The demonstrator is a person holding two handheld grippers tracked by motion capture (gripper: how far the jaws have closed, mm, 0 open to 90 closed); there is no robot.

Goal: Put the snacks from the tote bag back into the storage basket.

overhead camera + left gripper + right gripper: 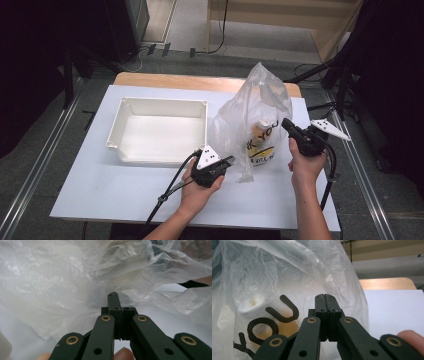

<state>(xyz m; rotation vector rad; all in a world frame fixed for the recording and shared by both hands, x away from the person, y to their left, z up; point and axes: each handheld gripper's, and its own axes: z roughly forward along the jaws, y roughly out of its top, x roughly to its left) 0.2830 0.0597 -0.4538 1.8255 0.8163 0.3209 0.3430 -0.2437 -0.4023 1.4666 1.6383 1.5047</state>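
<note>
A clear plastic bag (250, 100) with black "YOU" lettering stands on the white table (100, 185), right of centre. Inside it is a bottle-like item (261, 134) with a pale top and a yellow lower part. My left gripper (229, 161) is at the bag's lower left edge. In the left gripper view, my left gripper (117, 297) is shut, with the bag's film (62, 277) caught at the tips. My right gripper (285, 122) is at the bag's right side. In the right gripper view, my right gripper (325, 296) is shut against the bag (287, 270), with no film visible between the jaws.
An empty white rectangular tub (165, 102) sits left of the bag, close to my left gripper. A wooden strip (165, 80) runs along the table's far edge. Metal rails flank the table on both sides, and cables trail from both grippers toward the near edge.
</note>
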